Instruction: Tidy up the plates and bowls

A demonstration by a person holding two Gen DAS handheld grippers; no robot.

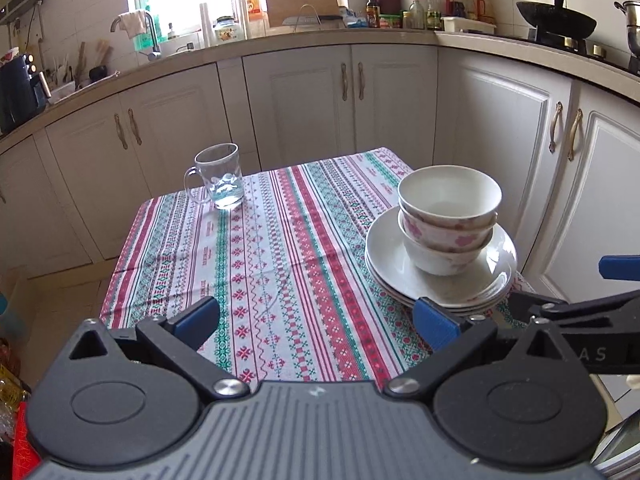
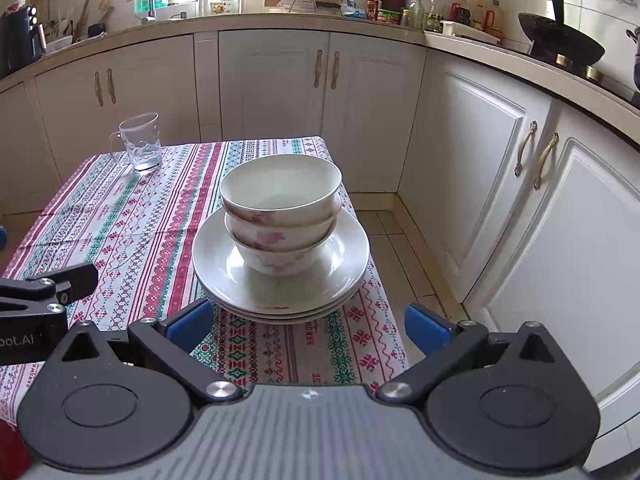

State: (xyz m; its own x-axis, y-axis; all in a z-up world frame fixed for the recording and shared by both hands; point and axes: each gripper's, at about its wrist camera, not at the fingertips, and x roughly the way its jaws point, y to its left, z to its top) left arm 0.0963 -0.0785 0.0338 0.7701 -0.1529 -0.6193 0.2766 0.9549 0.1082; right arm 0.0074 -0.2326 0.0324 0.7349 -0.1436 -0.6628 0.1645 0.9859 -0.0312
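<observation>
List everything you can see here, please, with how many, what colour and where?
bowls: three, white with pink flowers, nested on the plates
plates: three or so, white, stacked at the table's right edge
glass mug: one, clear, far left of the table
tablecloth: one, red, green and white stripes, covering the table
wok: one, black, on the stove
left hand-held gripper: black, blue pads, open
right hand-held gripper: same, open
</observation>
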